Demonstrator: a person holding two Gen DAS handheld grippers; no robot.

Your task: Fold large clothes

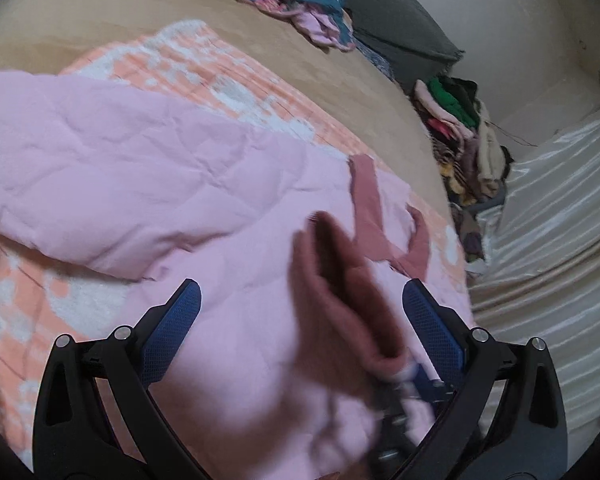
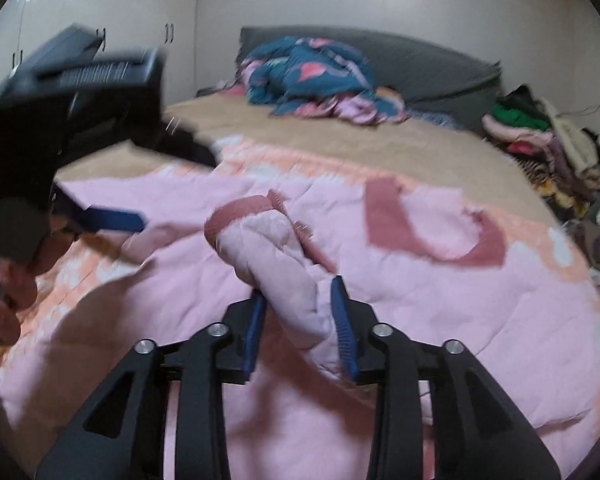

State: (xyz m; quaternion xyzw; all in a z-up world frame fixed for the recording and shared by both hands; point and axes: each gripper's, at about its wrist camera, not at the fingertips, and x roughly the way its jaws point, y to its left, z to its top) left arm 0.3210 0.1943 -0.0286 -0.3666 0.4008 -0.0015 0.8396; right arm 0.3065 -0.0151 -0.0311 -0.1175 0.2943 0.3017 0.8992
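Note:
A large pale pink garment (image 2: 460, 312) with a dusty-rose neckline (image 2: 400, 224) lies spread on the bed. In the right wrist view my right gripper (image 2: 298, 308) is shut on a bunched pink sleeve (image 2: 276, 264), whose rose cuff (image 2: 240, 216) sticks up past the fingertips. In the left wrist view my left gripper (image 1: 300, 296) stands open wide over the pink garment (image 1: 120, 168). The blurred rose cuff (image 1: 340, 280) hangs between its fingers without touching the pads. The left gripper (image 2: 172, 188) also shows at the left of the right wrist view, held by a hand (image 2: 12, 280).
An orange-and-white blanket (image 1: 220, 76) lies under the garment on a tan sheet (image 1: 100, 20). A teal patterned quilt (image 2: 308, 76) is heaped by the grey headboard (image 2: 440, 68). A pile of clothes (image 2: 540, 140) sits off the bed's right side, beside shiny white fabric (image 1: 560, 220).

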